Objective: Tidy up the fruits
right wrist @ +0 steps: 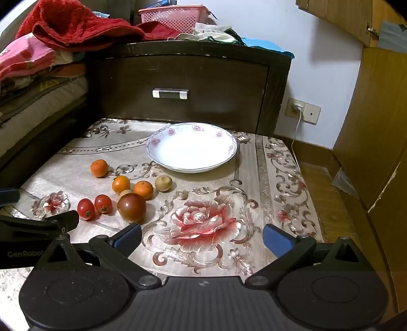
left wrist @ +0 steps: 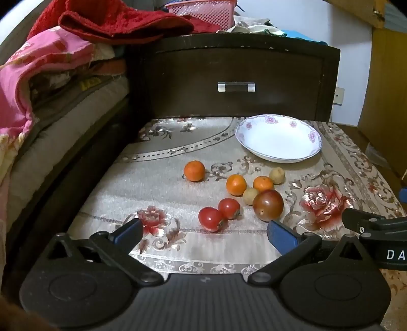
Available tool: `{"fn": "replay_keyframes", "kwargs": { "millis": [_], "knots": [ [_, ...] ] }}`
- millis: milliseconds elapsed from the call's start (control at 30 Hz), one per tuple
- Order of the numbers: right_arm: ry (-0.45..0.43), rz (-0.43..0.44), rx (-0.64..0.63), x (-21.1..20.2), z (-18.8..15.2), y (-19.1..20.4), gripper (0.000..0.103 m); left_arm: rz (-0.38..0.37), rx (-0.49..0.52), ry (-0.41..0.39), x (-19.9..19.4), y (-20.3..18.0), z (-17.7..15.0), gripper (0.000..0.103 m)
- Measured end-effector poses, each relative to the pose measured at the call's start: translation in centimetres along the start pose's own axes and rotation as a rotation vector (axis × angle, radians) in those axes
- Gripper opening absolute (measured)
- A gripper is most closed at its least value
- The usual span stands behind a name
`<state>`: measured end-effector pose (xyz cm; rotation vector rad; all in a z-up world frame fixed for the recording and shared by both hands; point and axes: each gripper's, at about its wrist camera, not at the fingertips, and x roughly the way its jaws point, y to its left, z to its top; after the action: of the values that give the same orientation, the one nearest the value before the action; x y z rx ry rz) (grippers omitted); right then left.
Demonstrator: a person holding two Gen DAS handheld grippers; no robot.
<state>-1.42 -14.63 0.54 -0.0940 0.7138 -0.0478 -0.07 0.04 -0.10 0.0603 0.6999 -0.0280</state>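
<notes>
While both tools (left wrist: 204, 233) (right wrist: 202, 235) gape empty, a tomato (right wrist: 131, 207) half-hides one pale fruit (right wrist: 125, 192).

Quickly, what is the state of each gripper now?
Left gripper: open, holding nothing.
Right gripper: open, holding nothing.

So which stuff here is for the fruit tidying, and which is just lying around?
For the job:
- three oranges
- two red tomatoes
- big dark tomato
- two small tan fruits
- white flowered plate, with nothing on it
- both grippers, open

Just lying about:
- red towel
- pink basket
- pink blanket
- drawer handle
</notes>
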Motion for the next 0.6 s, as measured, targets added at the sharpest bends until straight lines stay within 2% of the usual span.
{"fn": "replay_keyframes", "kwargs": {
  "millis": [267,333,600],
  "knots": [
    [0.005,0.001,-0.005,0.3,0.0,0.0,0.097,-0.003,-0.008,0.005,0.6,0.5,-1.2,0.103],
    [0.008,-0.002,-0.007,0.2,-0.1,0.2,0.097,0.004,-0.013,0.029,0.6,0.2,-0.4,0.103],
    [0.023,0.0,-0.014,0.5,-0.1,0.3,0.097,0.007,-0.017,0.035,0.8,0.1,-0.6,0.103]
  ]
}}
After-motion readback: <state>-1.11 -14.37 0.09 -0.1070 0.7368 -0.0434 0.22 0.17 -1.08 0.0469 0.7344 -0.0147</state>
